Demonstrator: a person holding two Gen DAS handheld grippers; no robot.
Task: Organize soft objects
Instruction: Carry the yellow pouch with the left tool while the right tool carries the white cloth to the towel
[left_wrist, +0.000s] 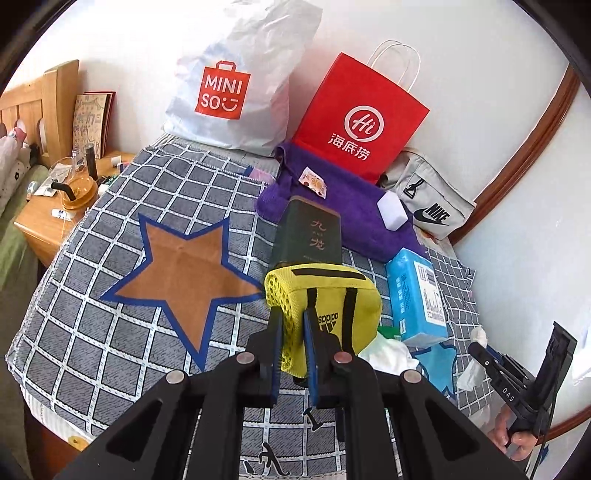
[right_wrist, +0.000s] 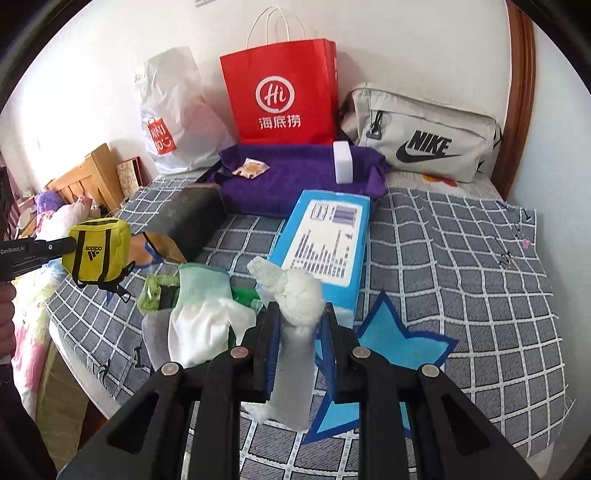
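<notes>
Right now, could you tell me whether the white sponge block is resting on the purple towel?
Yes, the white sponge block stands directly on the purple towel.

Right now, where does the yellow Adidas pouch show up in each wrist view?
Left wrist view: yellow Adidas pouch at lower centre, clamped between the left gripper fingers.
Right wrist view: the pouch at far left, lifted off the checked cloth.
Shared landmark: the red Haidilao paper bag against the wall.
</notes>
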